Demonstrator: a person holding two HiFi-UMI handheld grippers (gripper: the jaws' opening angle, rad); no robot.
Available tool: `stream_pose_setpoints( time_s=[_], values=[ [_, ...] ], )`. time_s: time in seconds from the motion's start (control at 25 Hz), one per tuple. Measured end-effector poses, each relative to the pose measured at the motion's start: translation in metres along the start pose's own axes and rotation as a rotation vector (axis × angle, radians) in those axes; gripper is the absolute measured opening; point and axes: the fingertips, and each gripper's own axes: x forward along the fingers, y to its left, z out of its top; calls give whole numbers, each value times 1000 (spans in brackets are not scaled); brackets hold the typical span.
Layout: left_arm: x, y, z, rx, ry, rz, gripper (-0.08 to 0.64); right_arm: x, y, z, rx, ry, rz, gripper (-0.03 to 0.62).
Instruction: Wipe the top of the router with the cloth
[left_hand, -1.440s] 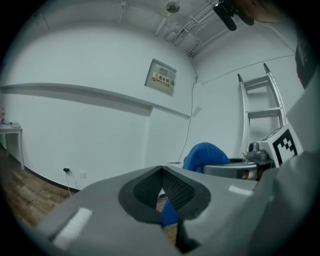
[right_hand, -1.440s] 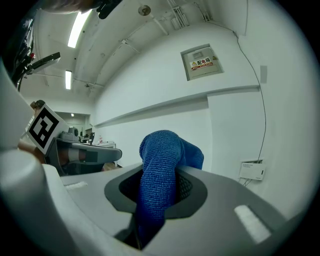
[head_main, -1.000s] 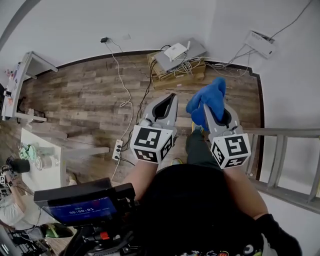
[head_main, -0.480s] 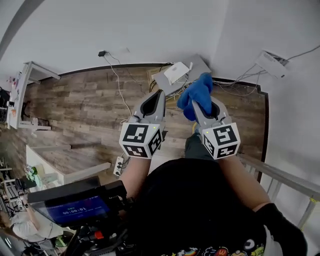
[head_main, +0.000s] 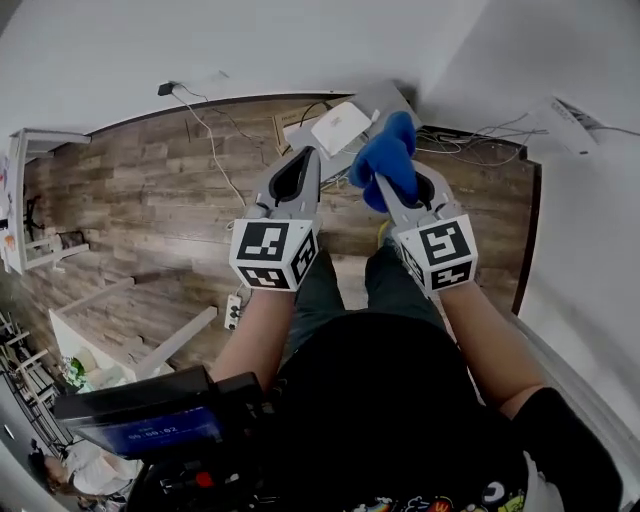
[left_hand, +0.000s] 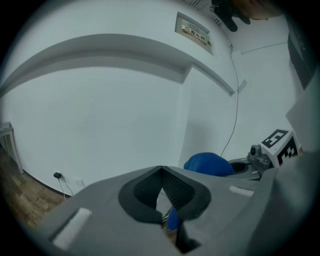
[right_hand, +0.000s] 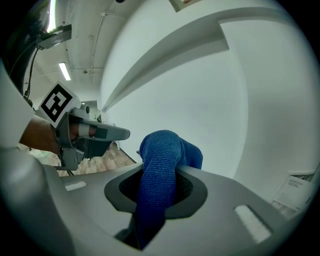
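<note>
Down on the wooden floor, close against the wall, the white router lies flat on a grey slab. Its top faces up, free to wipe, and cables trail off beside it. Above it, apparently not touching, the right gripper has its jaws clamped on the blue cloth. The cloth bunches out past the tips, likely so the loose wad can serve as the wiping pad. Just beside hovers the left gripper, jaws closed tip to tip with nothing between them, probably kept aside as a spare. No open box or bin shows, and I cannot tell what the slab rests on.
</note>
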Motion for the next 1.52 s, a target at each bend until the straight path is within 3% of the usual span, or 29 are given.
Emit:
stream_pose_setpoints(
  time_s=[0.16, 0.36, 0.64, 0.88, 1.08, 1.2, 1.52],
  values=[
    [47, 57, -32, -33, 41, -19, 2, 61, -15, -27, -8, 57, -64, 107],
    [116, 102, -88, -12, 103, -114, 2, 133, -28, -95, 76, 115, -130, 107],
    [198, 130, -178, -21, 94, -167, 2, 243, -55, -196, 28, 163, -83, 106],
    [210, 159, -245, -94, 138, -115, 2, 308, -71, -278, -25, 239, -27, 106],
    [199, 184, -295, -134, 189, -44, 2, 335, -53, -321, -27, 294, 26, 106],
    [201, 193, -315, -176, 210, -2, 2, 347, -47, -331, -25, 304, 60, 106],
    [213, 196, -326, -197, 207, 11, 2, 360, -41, -334, -48, 298, 113, 106]
  ],
)
